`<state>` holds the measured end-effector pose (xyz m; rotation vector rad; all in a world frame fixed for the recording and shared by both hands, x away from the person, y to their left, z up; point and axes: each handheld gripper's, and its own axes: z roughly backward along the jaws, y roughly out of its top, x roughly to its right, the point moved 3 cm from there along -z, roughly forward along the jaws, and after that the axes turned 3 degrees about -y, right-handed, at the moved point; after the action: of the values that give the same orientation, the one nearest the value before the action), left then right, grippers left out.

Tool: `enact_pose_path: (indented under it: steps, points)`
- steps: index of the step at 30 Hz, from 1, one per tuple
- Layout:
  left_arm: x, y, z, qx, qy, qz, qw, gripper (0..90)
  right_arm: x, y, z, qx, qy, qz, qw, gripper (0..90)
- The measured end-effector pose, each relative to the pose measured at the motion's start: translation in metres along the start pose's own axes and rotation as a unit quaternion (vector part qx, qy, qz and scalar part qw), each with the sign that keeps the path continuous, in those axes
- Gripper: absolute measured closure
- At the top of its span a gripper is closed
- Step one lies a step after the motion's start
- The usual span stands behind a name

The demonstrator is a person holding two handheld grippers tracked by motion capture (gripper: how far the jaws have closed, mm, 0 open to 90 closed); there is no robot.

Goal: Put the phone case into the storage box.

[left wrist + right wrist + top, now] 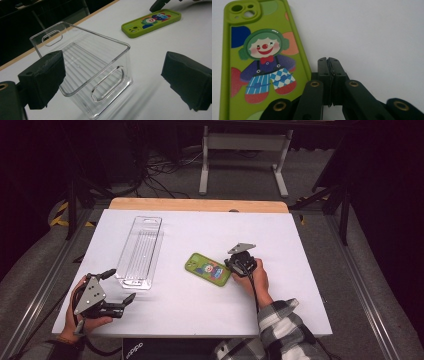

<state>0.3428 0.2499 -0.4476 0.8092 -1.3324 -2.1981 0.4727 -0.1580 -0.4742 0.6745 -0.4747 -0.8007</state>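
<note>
A green phone case (208,269) with a clown picture lies flat on the white table (300,250), camera cutout toward the far left. My right gripper (235,266) points down just beside the case's near right edge, its jaws pressed together with nothing between them; in the right gripper view the case (262,62) lies just left of my right gripper (328,60). A clear plastic bin (140,251) stands left of centre. My left gripper (120,287) hovers near the bin's near end, jaws wide apart and empty; in its own view the bin (85,67) and the case (152,22) show ahead.
A wooden strip (200,205) edges the table's far side. Metal rails (45,285) run along both sides of the table. A white stand (245,150) and cables sit on the floor beyond. Bare table surface lies right of the case and along the front edge.
</note>
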Motion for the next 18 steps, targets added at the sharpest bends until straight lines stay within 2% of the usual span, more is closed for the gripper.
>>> enact_pose_path:
  steps: [14,18]
  points:
    - [0.001,0.000,0.000,-0.003,-0.005,0.004,1.0000,5.9,-0.020,-0.010,0.017,-0.014,0.009,0.037,0.9992,89.3]
    - [0.001,0.000,0.000,-0.004,-0.005,0.002,1.0000,5.9,-0.023,-0.012,0.020,-0.015,0.012,0.041,0.9990,89.1]
